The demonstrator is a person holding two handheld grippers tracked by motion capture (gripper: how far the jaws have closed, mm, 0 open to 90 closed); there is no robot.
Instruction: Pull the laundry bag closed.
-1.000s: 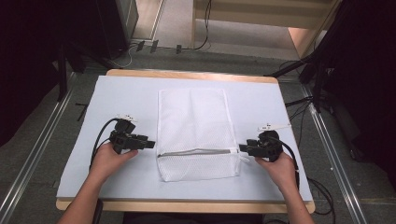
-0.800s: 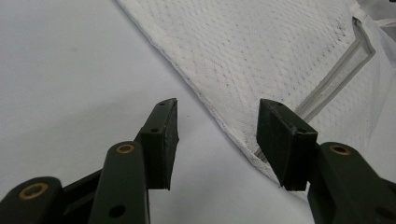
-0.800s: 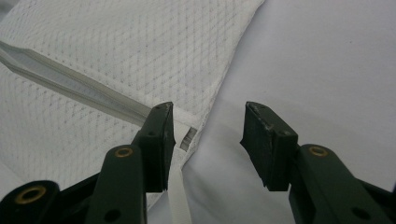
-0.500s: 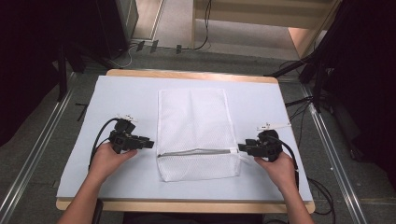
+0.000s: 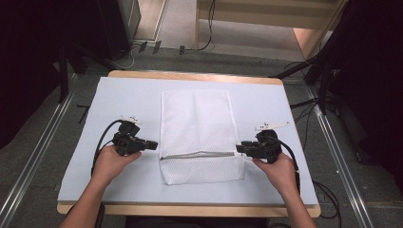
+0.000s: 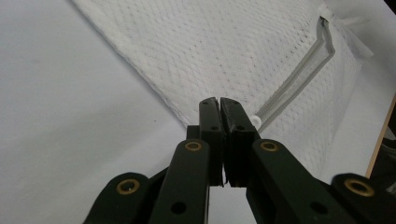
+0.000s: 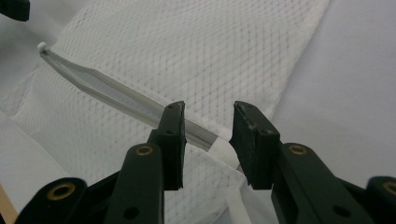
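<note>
A white mesh laundry bag [image 5: 199,135] lies flat on the pale blue sheet [image 5: 285,102] that covers the bench [image 5: 190,74], and everything here is placed against that bag. The left tool [image 5: 151,144] sits just off the bag's left edge, level with the grey zipper [image 5: 198,155]; in the left gripper view its jaws are pressed together over the bag's hem, but whether any mesh is pinched between them cannot be told. The right tool [image 5: 240,148] is at the bag's right edge, at the zipper's end, and in the right gripper view its jaws stand apart on either side of the white zipper end [image 7: 223,150], touching nothing that can be made out. The main risk, as I judge it, is a poor bite on the right: the zipper end is small and lies flat on thin fabric, so closing could miss it or gather both layers of mesh. If the left side has no real hold, any pull from the right would drag the whole bag across the sheet instead of working the zipper. The bag itself looks limp, fine-netted and light, with a sewn white border, the zipper running across its near part and appearing closed, and faint fold lines along its length.
</note>
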